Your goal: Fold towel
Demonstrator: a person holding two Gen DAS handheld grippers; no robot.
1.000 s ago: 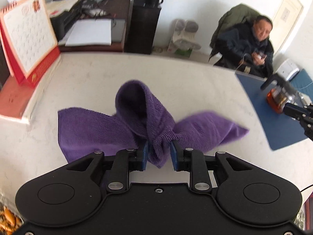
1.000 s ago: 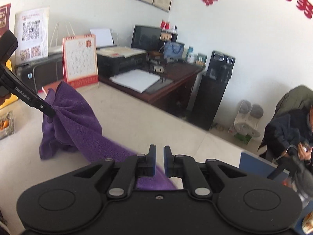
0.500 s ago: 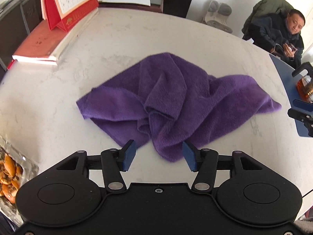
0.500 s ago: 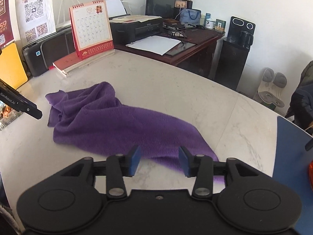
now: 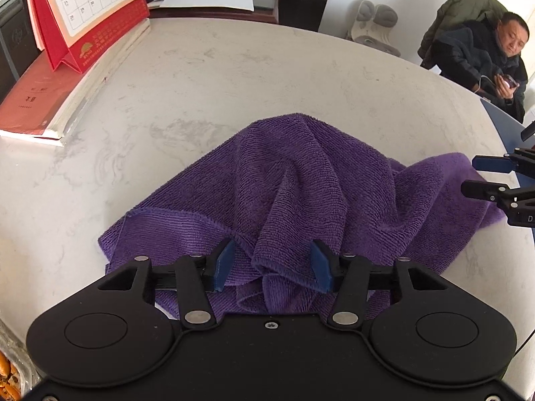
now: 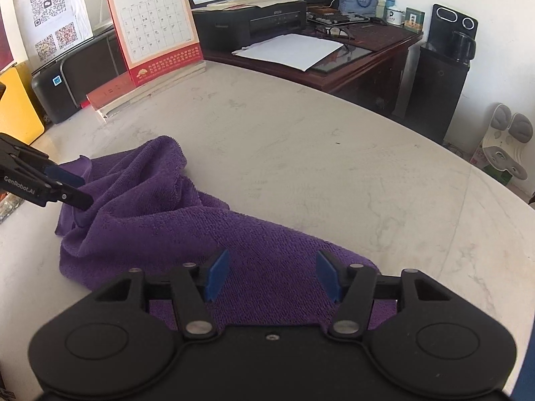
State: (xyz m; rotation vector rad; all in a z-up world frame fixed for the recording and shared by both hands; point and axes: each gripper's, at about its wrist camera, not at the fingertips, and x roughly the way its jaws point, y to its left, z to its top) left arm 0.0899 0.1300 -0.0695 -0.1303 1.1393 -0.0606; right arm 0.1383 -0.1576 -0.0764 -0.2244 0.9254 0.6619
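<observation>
here the purple towel (image 5: 301, 193) lies crumpled on the pale marble table (image 5: 234, 77), bunched into soft ridges in the middle with one hemmed corner folded over near me. my left gripper (image 5: 272, 265) is spread wide, its blue pads (image 5: 223, 264) on either side of that folded corner, gripping nothing. my right gripper (image 6: 272, 279) is also spread wide, hovering over the flatter far end of the towel (image 6: 174, 220), clamped on nothing. in the right wrist view my left gripper (image 6: 72, 187) shows at the towel's other end, just at the cloth. beyond the towel, a red desk calendar (image 6: 153, 26) stands on a red book (image 5: 36, 100) at the table's edge. farther off there is a black printer (image 6: 254, 20) and a dark wooden desk (image 6: 367, 53) with white paper (image 6: 291, 50), and a seated person (image 5: 481, 56) in a dark coat.
</observation>
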